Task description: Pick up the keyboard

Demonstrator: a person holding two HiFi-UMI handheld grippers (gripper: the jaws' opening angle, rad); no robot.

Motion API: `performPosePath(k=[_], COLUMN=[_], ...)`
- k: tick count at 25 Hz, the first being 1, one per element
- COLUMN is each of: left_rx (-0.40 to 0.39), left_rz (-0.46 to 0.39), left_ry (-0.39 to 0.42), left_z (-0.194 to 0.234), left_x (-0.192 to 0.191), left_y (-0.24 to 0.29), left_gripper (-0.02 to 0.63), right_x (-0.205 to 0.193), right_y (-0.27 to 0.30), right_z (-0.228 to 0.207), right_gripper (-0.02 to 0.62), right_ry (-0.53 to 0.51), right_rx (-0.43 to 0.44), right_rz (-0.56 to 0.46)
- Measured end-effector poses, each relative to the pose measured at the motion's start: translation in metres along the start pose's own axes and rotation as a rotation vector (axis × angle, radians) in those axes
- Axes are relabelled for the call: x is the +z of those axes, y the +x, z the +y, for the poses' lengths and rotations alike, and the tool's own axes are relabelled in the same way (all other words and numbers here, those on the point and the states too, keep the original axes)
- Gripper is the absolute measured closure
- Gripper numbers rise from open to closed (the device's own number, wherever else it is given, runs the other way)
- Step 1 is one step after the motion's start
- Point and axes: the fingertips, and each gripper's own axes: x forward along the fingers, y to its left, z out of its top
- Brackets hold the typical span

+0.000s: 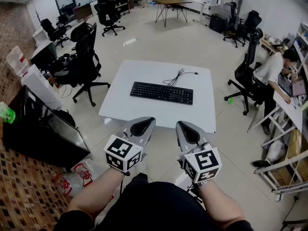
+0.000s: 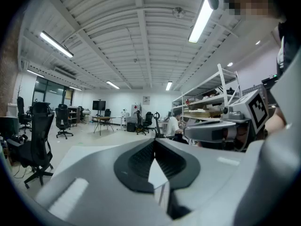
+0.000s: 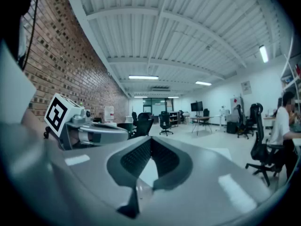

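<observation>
A black keyboard (image 1: 161, 92) lies across the middle of a white table (image 1: 125, 105), its black cable (image 1: 179, 76) curling toward the far edge. Both grippers hover side by side in front of the table's near edge, apart from the keyboard. My left gripper (image 1: 144, 121) is shut with nothing between its jaws, which meet at the tips (image 2: 154, 140). My right gripper (image 1: 183, 125) is shut and empty too, its jaws touching (image 3: 149, 140). Each gripper view looks level across the room, and the keyboard does not show in either.
A black office chair (image 1: 83, 61) stands left of the table. A person (image 1: 272, 71) sits at a desk on the right beside another black chair (image 1: 245, 73). A dark cabinet (image 1: 41, 129) is at the lower left. Open floor lies beyond the table.
</observation>
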Motion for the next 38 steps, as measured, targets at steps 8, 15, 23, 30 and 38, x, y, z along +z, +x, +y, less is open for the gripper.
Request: performPosePath(k=[8,15,23,30,38], left_rx=[0.02,0.048,0.086,0.105,0.093], left_rz=[0.038,0.109,0.199,0.305,0.498], left_ry=[-0.056,-0.154,-0.274,-0.41,-0.607], left_z=[0.04,0.103,0.199,0.291,0.37], left_x=[-0.013,-0.039,-0.075,-0.126,-0.209], left_y=[0.01,0.037,0.081,0.128,0.182], left_gripper=[0.598,0.538,0.482,0.453,0.448], right_x=[-0.004,-0.01,-0.018,-0.032,-0.041], right_y=[0.018,0.054,0.115,0.173,0.227], right_z=[-0.003,-0.018,-0.04,-0.059,-0.082], right_gripper=[0.594,0.594,0.592,0.594,0.593], right_ry=[-0.008,0.004,0.029,0.047,0.089], right_rx=[-0.005,-0.017,-0.045,-0.075,-0.139], right_rz=[0.01,0.043,0.093,0.139,0.168])
